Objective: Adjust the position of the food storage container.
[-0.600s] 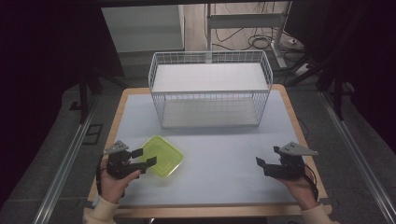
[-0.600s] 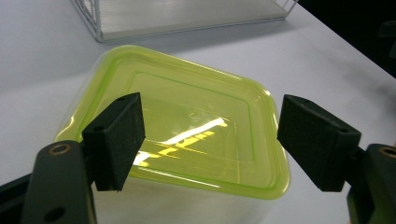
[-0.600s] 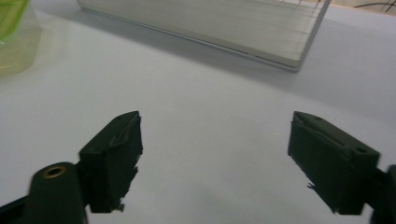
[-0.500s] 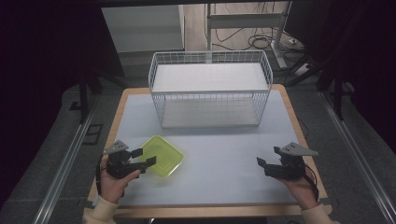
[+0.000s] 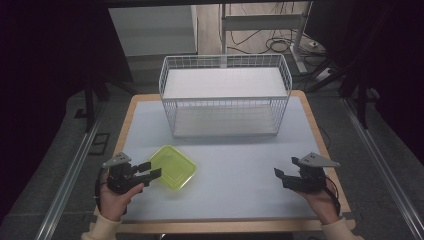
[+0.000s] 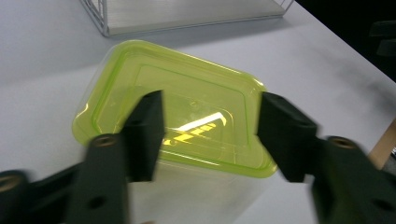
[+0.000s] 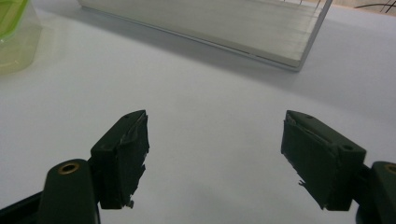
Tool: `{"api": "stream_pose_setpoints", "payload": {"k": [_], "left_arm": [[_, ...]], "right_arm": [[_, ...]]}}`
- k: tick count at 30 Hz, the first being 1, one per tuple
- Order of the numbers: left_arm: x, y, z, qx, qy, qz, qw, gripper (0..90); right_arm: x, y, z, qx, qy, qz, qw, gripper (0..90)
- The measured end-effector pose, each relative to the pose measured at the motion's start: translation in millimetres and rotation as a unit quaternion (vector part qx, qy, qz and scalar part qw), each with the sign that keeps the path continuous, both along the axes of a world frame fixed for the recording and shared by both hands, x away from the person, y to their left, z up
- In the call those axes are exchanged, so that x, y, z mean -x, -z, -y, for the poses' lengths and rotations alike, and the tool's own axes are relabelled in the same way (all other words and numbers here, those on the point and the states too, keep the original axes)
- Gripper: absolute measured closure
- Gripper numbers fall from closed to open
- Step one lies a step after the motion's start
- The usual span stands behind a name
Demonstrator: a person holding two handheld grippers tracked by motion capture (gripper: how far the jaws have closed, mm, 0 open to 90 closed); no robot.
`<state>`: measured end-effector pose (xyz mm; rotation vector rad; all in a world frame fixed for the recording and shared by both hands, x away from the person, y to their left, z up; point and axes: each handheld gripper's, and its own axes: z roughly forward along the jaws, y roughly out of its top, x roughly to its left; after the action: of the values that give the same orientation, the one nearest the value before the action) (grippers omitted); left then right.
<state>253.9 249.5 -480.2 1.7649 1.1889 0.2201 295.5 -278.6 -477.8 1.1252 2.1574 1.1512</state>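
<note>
Nothing had shifted since earlier frames. Green container [image 5: 173, 166] sat on bench [image 5: 240, 165], near-left, before wire basket [image 5: 225, 95]. Left gripper [image 5: 149, 170] released, fingers [image 6: 145, 133] straddling it: approach step. Next likely: clench on rim. Right gripper [image 5: 281, 177] released, idle.

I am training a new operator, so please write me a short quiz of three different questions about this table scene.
1. True or false: the left claw is closed on the yellow-green lidded container.
2. Which claw is nearer to that container? A) left B) right
3. Fill in: at the table's far side stands a white wire ____.

Key: 1 false, its jaws are open around the container's near edge; 2 A; 3 basket.
</note>
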Motion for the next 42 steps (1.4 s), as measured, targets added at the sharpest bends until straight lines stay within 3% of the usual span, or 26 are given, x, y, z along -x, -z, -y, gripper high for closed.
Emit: {"api": "stream_pose_setpoints", "payload": {"k": [5,8,11,17,24,29,33,42], "left_arm": [[2.0,-5.3,-2.4,-0.005,0.013,0.003,0.9999,80.9],[6.1,-9.9,-4.3,-0.010,0.026,0.003,0.9996,89.5],[11.1,-10.2,-5.4,-0.008,0.033,0.001,0.9994,90.0],[28.0,-1.3,-3.0,-0.034,0.045,-0.014,0.9983,90.0],[44.8,27.6,3.7,-0.052,0.062,-0.059,0.9950,90.0],[42.3,31.7,11.1,-0.072,0.070,-0.059,0.9932,90.0],[40.2,35.3,12.4,-0.077,0.072,-0.066,0.9922,90.0],[26.1,42.2,33.8,-0.091,0.091,-0.075,0.9888,90.0]], "right_arm": [[1.6,2.7,4.3,0.003,0.007,-0.003,1.0000,23.0],[0.5,3.4,4.8,0.004,0.012,-0.003,0.9999,22.1],[0.0,4.5,3.3,0.006,0.013,-0.005,0.9999,21.6],[0.9,5.8,-1.1,0.011,0.004,-0.009,0.9999,20.7],[-0.4,7.0,-0.6,0.011,0.003,-0.016,0.9998,20.5],[-0.3,5.1,-0.2,0.007,0.006,-0.013,0.9999,20.3],[1.1,3.8,-1.2,0.007,0.002,-0.011,0.9999,20.3],[0.6,3.8,-0.7,0.005,0.002,-0.008,1.0000,20.4]]}}
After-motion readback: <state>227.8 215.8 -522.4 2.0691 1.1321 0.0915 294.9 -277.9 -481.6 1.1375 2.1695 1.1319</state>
